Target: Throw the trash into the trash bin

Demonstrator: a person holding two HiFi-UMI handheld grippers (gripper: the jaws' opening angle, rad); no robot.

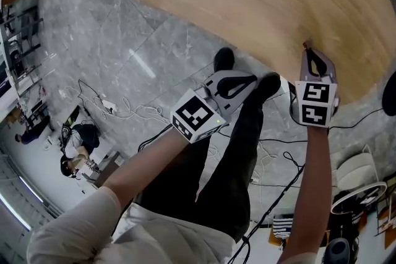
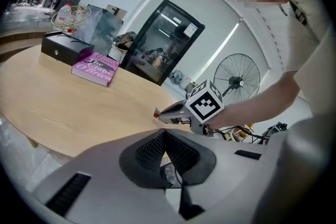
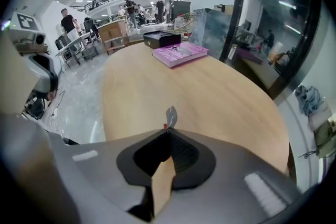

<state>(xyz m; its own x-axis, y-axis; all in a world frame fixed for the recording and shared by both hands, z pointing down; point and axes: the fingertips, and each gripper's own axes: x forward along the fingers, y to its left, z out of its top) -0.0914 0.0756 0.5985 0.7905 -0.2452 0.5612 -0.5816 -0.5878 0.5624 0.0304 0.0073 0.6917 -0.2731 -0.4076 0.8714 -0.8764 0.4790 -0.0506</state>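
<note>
My right gripper [image 3: 167, 129] is shut on a small scrap of trash [image 3: 170, 116], a grey sliver with a red spot that sticks out past the fingertips. In the head view this gripper [image 1: 307, 48] hangs at the near edge of the round wooden table [image 1: 260, 3]. From the left gripper view it [image 2: 157, 114] shows over the table edge, with the red bit at its tip. My left gripper [image 2: 165, 131] is shut with nothing between its pads. It [image 1: 251, 79] hovers over the floor above the person's dark trouser legs, left of the right gripper. No trash bin is in view.
A pink book [image 3: 180, 54] and a black box [image 3: 161, 38] lie at the table's far side. A black-framed glass cabinet [image 2: 157, 42] and a standing fan [image 2: 236, 83] stand beyond the table. Cables [image 1: 111, 108] trail over the grey marble floor.
</note>
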